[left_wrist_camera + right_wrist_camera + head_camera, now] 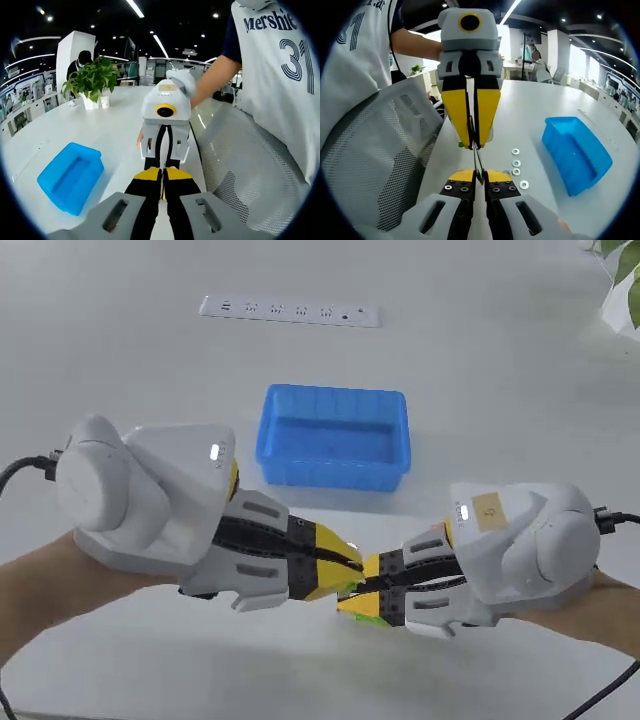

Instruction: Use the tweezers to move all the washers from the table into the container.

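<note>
Clamping one tweezers (476, 155), left gripper (162, 175) and right gripper (480, 176), four washers (516, 163), one container (335, 472).

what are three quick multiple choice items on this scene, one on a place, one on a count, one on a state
1. The washers lie: a) on the table beside the container b) inside the container c) on a plate
2. Washers in the right gripper view: a) one b) four c) nine
3. The tweezers are: a) flat on the table b) in the container c) held in both grippers' jaws

a: they rest on the white top, outside the blue walls.
b: four rings in a loose row.
c: they run from the left gripper to the right gripper.
</note>
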The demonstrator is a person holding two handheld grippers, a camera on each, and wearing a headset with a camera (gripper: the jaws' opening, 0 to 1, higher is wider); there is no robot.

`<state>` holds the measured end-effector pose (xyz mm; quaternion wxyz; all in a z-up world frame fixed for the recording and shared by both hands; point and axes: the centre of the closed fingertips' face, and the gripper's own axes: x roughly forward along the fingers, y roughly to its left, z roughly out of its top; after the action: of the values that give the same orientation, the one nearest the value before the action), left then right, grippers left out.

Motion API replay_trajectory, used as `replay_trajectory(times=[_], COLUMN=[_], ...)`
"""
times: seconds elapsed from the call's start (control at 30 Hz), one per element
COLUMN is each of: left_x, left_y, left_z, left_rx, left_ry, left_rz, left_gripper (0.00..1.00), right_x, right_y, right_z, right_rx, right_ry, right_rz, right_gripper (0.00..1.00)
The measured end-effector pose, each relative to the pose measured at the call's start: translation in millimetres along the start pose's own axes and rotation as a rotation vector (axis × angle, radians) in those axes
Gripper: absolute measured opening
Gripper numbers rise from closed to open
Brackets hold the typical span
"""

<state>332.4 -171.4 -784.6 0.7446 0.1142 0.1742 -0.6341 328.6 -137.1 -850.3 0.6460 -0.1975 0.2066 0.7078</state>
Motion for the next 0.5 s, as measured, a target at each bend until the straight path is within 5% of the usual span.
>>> replay_trajectory(times=[0.33, 0.5], left_x=[-3.5, -18.0], left_y=[1.4, 7.9], left_z=[-1.4, 7.6], left_rx=[0.017, 0.032], left_ry=[0.000, -0.016], left_rz=[-0.011, 0.007], left_gripper=[0.06, 0.05], right_x=[0.7, 0.0], right_y=[-0.2, -7.7], right_z=[0.8, 15.9], right_rx=[-0.003, -0.014], right_ry=[0.007, -0.030], right_rz=[-0.008, -0.047], right_gripper=[0.07, 0.07])
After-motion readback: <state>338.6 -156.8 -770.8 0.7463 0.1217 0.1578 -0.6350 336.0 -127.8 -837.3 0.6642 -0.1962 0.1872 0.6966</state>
